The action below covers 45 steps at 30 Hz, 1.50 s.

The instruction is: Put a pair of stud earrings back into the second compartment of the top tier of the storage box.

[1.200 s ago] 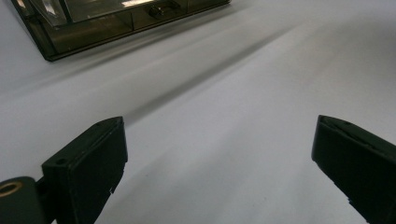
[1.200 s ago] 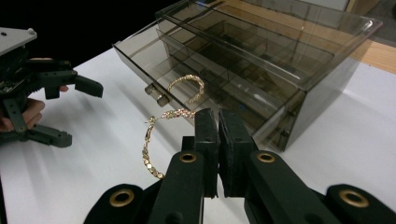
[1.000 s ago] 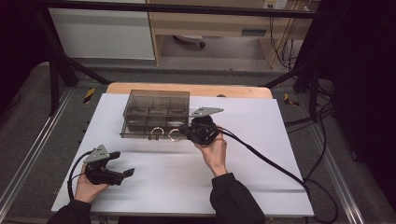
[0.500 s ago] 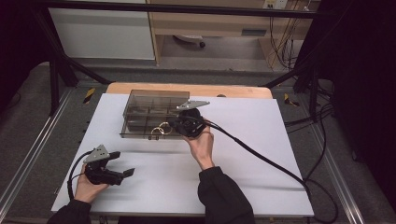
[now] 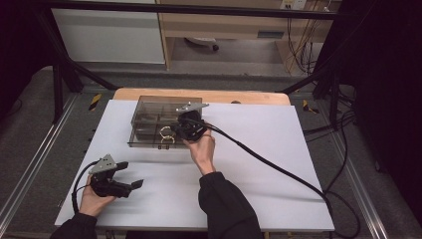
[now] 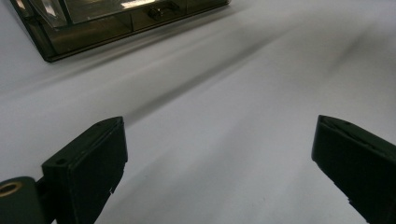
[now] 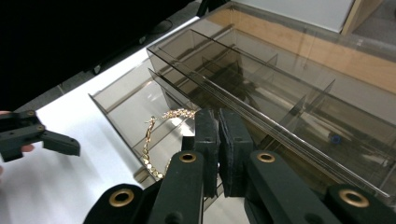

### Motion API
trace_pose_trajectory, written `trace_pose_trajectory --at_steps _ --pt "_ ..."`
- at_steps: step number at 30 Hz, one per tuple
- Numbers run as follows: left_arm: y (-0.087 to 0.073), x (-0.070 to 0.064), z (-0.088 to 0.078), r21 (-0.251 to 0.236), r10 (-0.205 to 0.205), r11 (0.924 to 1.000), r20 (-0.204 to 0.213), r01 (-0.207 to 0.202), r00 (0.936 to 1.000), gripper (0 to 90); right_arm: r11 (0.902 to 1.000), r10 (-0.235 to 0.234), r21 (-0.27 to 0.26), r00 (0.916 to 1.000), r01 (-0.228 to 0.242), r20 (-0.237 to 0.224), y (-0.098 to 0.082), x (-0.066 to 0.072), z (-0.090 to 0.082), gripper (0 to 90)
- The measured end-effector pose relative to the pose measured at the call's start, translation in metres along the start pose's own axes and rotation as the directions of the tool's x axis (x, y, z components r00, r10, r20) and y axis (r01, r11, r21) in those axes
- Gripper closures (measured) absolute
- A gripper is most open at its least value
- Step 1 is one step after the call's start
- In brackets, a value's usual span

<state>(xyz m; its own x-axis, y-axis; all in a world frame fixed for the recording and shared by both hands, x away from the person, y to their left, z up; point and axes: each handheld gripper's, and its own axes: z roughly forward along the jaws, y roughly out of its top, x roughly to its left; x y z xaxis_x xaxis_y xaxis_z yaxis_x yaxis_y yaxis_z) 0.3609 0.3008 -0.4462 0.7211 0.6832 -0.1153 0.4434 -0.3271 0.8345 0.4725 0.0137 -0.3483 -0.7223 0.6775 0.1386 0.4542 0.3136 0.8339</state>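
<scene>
the table (image 5: 278,164) carries a smoked box (image 5: 149,119) near its far edge. the right gripper (image 5: 185,130) sits at the box's front, fingers clenched on a gold chain (image 7: 156,135) draped over the open drawer there, likely loading it. the left gripper (image 5: 130,175) rests well short of the box, fingers released.

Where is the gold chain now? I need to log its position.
In the high view the gold chain lies at the front edge of the smoked clear box, just left of the right gripper.
</scene>
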Motion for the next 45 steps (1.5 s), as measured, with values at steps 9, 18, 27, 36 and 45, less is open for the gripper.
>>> trace_pose_trajectory --at_steps 9,18,27,36,45 --pt "0.000 0.000 0.000 0.001 -0.001 1.0000 0.000 0.001 1.0000 3.2 0.9996 0.016 0.025 0.9999 -0.016 0.002 -0.008 -0.004 0.018 87.1" --pt "0.000 0.000 0.000 0.001 0.000 1.0000 0.000 0.000 1.0000 3.2 0.9987 0.014 0.050 0.9999 -0.014 -0.001 -0.015 -0.004 0.029 86.9" --pt "0.000 0.000 0.000 0.001 0.000 1.0000 0.000 0.000 1.0000 3.2 0.9987 -0.002 0.052 1.0000 0.002 -0.004 -0.017 -0.003 0.029 79.2" --pt "0.000 0.000 0.000 0.001 0.000 1.0000 -0.001 0.000 1.0000 3.2 0.9991 -0.042 0.005 0.9991 0.042 -0.001 -0.011 0.002 0.004 64.3" --pt "0.000 0.000 0.001 0.006 0.000 1.0000 -0.003 0.000 1.0000 3.2 0.9994 -0.029 -0.020 0.9996 0.030 0.006 -0.018 -0.008 -0.035 42.6"
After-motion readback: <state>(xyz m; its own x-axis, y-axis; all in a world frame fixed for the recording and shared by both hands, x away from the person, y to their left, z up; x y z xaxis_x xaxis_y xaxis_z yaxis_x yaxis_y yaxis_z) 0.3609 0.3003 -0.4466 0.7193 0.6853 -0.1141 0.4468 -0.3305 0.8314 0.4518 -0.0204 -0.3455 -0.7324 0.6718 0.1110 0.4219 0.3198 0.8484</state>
